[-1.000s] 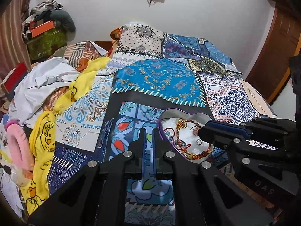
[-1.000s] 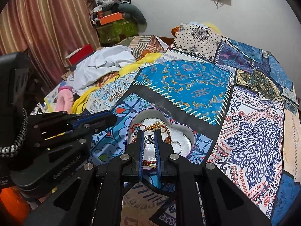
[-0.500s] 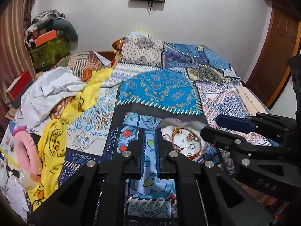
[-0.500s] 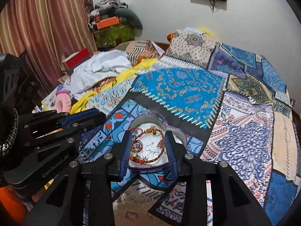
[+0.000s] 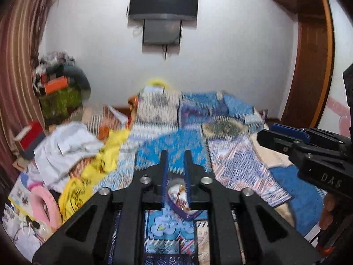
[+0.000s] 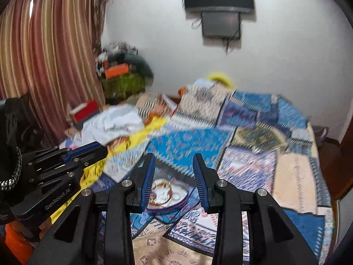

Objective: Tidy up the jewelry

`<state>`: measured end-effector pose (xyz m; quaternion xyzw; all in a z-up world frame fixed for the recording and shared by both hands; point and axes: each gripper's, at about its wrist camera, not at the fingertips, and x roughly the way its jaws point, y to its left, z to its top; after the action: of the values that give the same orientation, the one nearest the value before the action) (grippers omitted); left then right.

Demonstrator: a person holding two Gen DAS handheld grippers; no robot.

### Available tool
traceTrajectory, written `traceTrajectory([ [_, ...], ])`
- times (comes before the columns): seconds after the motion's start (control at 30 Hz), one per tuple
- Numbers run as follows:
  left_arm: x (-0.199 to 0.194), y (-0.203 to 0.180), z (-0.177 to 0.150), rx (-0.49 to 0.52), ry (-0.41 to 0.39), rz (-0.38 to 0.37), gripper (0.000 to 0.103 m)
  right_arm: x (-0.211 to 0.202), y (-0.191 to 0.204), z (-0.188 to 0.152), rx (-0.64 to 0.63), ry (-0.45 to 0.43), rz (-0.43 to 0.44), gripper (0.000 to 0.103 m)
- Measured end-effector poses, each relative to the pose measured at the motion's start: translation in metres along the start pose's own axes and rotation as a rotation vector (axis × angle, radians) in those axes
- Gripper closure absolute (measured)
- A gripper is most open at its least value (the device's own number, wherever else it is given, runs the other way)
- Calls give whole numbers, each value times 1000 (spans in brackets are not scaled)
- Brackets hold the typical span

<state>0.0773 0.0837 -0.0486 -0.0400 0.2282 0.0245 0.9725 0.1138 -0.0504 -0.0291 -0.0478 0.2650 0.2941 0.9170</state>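
**Both grippers empty above the jewelry tin**

The heart-shaped tin [image 6: 176, 201], bracelets [image 6: 161, 193] inside, lies on the patchwork bedspread [image 6: 242, 154]. The right gripper [image 6: 174, 172] hangs above the tin, jaws parted, empty. The left gripper [image 5: 175, 165], jaws just opening slightly, grasps nothing.

Even indoor light, glare atop the wall screen [image 5: 163, 2], bedspread [image 6: 189, 141] motion-smeared, fisheye-bowed dark corners

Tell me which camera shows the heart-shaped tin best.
The right wrist view: the heart-shaped tin lies between the open right tool, bangles visible inside. The left wrist view shows only a blurred sliver behind the left tool.
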Motion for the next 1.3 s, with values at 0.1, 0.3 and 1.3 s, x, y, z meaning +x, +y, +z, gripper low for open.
traceTrajectory([
  [0.1, -31, -8, 11, 8, -100, 2, 67, -28, 0, 8, 10, -85, -21, 71],
  [0.3, -77, -14, 21, 8, -235, 27, 45, -82, 9, 15, 17, -253, -72, 58],
  [1.3, -108, -10, 14, -55, -303, 60, 9, -117, 19, -3, 28, -349, -144, 13],
])
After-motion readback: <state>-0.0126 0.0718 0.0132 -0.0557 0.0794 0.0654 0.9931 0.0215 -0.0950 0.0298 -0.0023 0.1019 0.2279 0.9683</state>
